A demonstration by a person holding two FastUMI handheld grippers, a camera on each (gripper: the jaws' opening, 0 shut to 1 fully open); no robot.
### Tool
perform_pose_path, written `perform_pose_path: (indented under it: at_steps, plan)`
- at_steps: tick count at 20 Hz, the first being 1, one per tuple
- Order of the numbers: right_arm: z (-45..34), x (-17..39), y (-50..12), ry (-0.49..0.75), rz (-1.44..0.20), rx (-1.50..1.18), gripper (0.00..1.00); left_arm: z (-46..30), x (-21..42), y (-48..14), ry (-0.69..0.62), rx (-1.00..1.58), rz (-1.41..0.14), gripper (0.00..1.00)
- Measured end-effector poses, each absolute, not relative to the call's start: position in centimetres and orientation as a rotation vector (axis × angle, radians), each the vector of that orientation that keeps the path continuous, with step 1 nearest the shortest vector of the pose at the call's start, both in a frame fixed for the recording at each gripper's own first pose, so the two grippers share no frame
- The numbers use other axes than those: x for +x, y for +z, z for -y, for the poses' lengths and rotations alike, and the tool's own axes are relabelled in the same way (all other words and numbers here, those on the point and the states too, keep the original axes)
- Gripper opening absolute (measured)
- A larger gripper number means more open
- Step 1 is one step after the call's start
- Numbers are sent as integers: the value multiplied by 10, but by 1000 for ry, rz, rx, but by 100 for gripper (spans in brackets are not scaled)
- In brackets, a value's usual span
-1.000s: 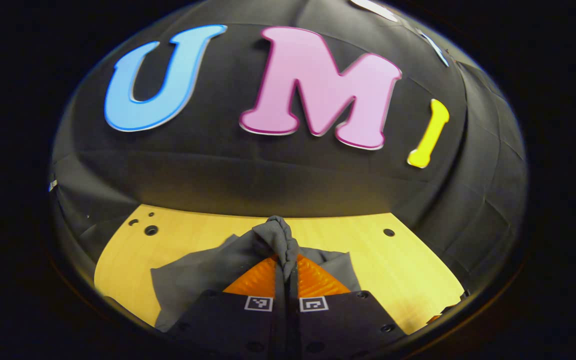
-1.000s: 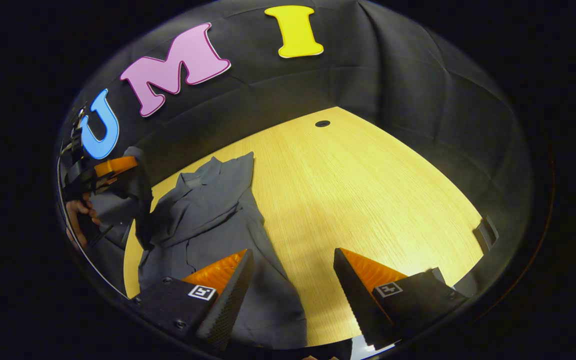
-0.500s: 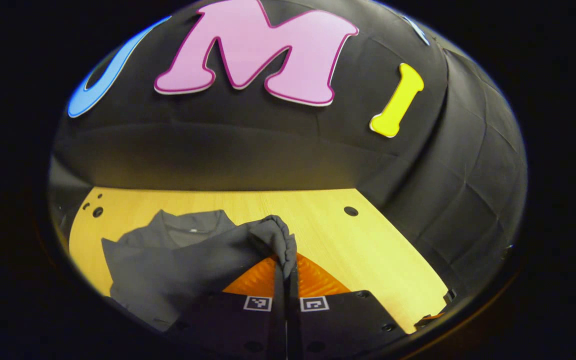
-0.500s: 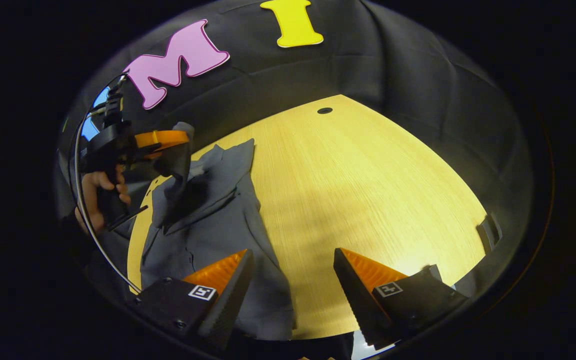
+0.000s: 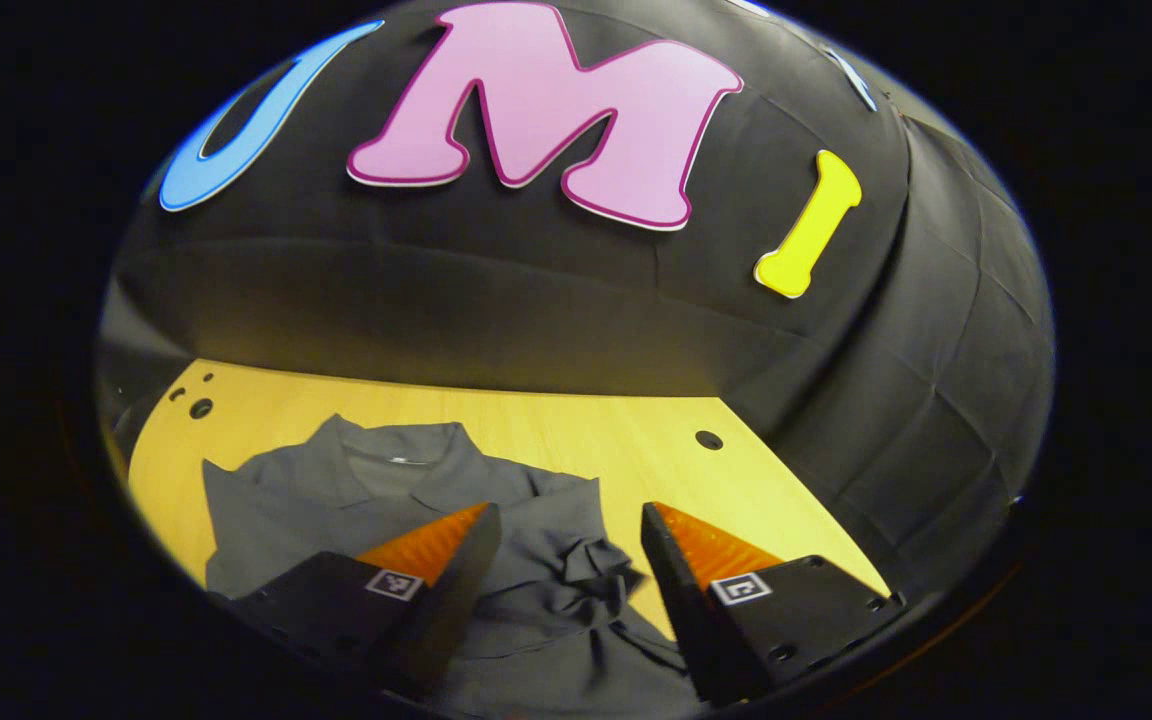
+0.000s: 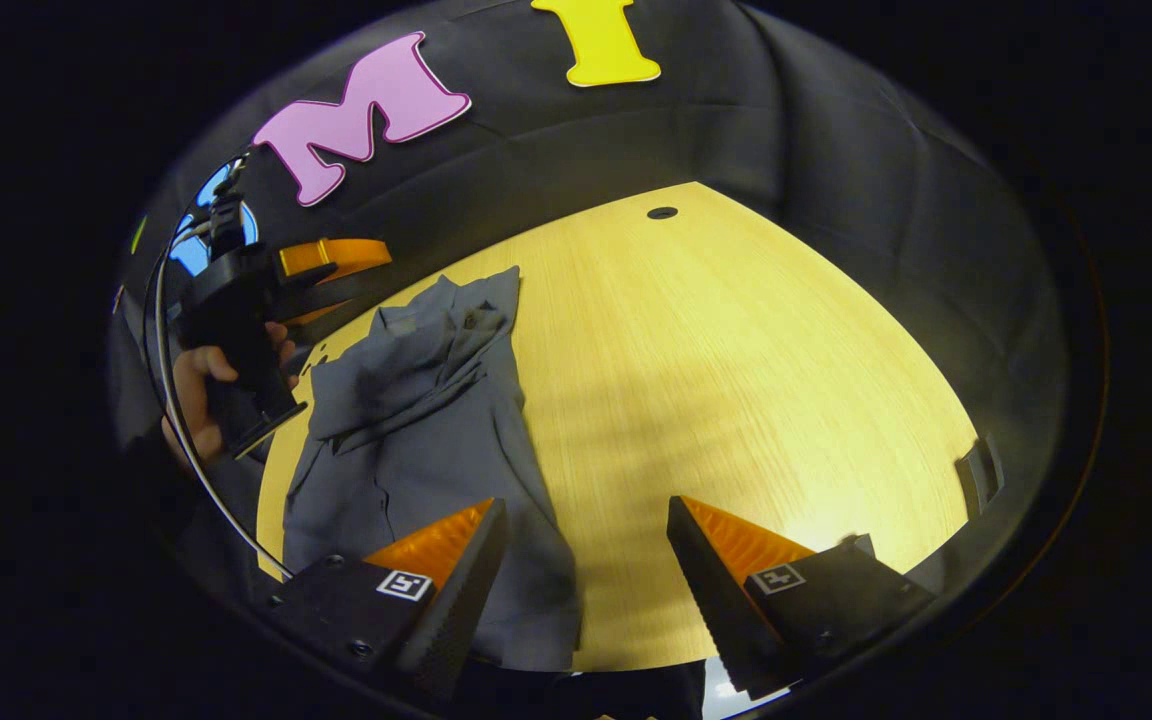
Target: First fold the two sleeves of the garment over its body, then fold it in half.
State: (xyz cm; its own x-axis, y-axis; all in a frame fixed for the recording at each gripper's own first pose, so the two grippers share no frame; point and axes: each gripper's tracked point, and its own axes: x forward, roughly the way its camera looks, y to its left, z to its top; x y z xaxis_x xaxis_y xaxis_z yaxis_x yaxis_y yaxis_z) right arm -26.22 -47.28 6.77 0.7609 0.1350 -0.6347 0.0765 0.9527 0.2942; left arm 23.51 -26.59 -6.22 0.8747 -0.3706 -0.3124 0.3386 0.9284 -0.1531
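- Left gripper [image 5: 566,545]: fingers stand apart with nothing between them, hanging just above a bunched sleeve [image 5: 591,565] that lies on the garment's body.
- Right gripper [image 6: 586,545]: fingers also apart and empty, poised over the garment's near edge and the bare table [image 6: 736,370].
- Garment [image 6: 416,430]: a grey collared shirt lying flat on the wooden table toward its left side, collar [image 5: 391,450] pointing to the booth wall. In the left gripper view the released sleeve sits crumpled, not smoothed.
- Step in hand, as judged: 1 sleeve appears laid over the body; the other sleeve's state cannot be told with certainty, and the fold in half is not yet done.
- Next move, as judged: it calls for pinching the remaining sleeve at its cuff and carrying it low across the body, or flattening the crumpled sleeve so that the half fold lies even.
- Pose: in the right gripper view a hand [image 6: 191,385] grips the left gripper's handle, fingers aimed roughly level above the collar end. The right gripper tilts downward toward the table.
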Motion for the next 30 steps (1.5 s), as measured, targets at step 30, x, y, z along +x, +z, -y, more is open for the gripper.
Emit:
perform_pose_path:
  at_steps: [30]
  plan:
    - [401,-345,-33,-124,-968,216,99,-111,-48,-284,3,-18,-737,96]
